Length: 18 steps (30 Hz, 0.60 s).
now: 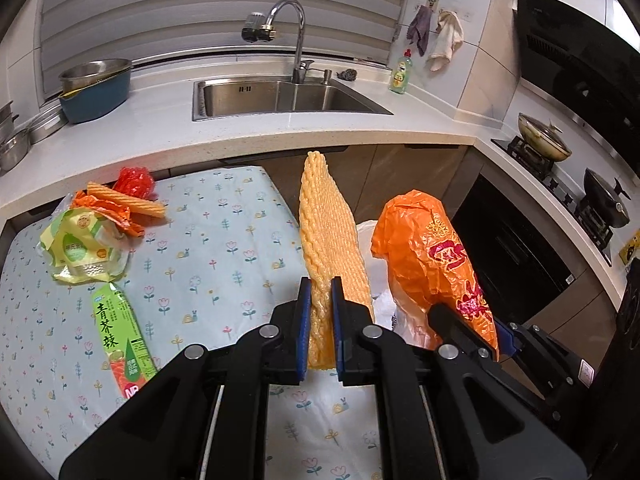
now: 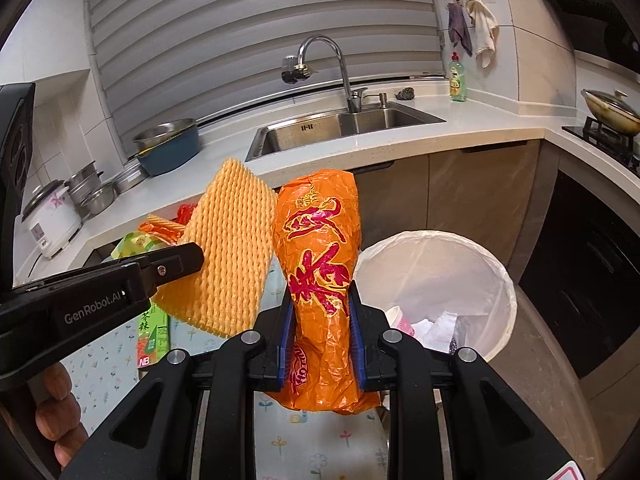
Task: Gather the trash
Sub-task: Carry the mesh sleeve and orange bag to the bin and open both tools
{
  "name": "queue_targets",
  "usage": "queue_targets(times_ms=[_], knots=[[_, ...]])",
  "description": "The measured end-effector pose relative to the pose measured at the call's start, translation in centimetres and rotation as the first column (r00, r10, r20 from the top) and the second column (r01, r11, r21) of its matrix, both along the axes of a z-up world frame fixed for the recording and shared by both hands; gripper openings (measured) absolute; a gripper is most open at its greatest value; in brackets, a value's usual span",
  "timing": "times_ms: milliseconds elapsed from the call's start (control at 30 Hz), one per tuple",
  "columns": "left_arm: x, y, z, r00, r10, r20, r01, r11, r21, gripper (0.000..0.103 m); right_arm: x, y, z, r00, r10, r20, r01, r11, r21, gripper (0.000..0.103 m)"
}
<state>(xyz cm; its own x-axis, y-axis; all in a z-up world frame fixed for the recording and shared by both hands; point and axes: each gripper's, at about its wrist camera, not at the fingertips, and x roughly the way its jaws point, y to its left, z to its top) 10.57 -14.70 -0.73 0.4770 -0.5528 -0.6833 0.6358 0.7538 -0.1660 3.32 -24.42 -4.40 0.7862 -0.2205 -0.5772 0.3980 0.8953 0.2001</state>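
Beside the desk, at about three o'clock in the right wrist view, stands the white-lined bin, its mouth wide. Closed on the orange plastic bag, the right tool pinches its crinkled middle; it looks light, slippery and soft, so a firm waist grip suits it. At nine o'clock, the left tool clamps the yellow foam net by its lower end, springy and nearly weightless.

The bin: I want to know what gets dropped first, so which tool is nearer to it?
Right. The right tool, gripping the orange bag, is just beside the bin; the left tool, holding the foam net, is beyond it, over the table.
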Motion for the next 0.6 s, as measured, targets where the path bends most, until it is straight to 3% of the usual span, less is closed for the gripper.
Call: queue_targets(times_ms=[333,600], knots=[[-0.4,-6.8,-2.2,0.992,-0.119,-0.052,0.120,0.993,0.017,0.010,-1.9,-5.9,-1.3,0.994,-0.110,-0.023,0.110,0.994,-0.001,0.022],[0.4,-11.0,-4.6,0.982,-0.163,-0.092,0.167,0.985,0.041,0.010,-2.2,-9.3,-3.3,0.984,-0.167,-0.054,0.169,0.985,0.025,0.022]])
